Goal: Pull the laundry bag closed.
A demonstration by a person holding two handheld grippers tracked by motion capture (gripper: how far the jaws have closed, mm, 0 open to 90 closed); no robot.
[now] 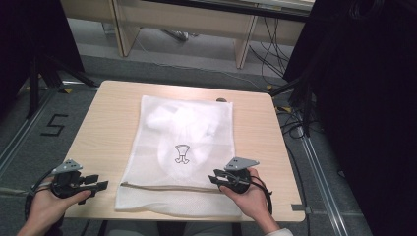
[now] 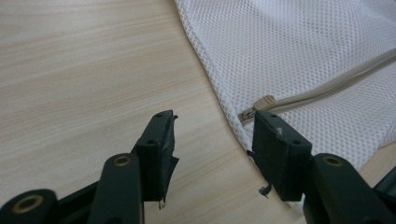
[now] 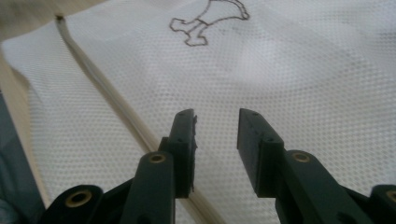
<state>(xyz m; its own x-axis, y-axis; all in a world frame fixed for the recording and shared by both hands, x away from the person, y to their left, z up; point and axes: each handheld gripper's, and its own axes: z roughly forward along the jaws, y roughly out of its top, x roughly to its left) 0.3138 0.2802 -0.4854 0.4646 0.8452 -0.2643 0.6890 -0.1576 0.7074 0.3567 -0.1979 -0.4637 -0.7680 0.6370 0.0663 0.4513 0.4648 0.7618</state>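
Two tools, both with jaws apart and holding nothing. My left tool (image 2: 212,140) hovers low over the desk (image 2: 84,70), the zipper pull (image 2: 262,102) of the mesh laundry bag (image 1: 182,147) just ahead of its right jaw. My right tool (image 3: 215,135) sits above the bag's near right part, the zipper (image 3: 112,105) running beside its left jaw. Judging by this, the bag is filled and lying flat, zipper apparently closed; gripping the pull and working the zipper remains.
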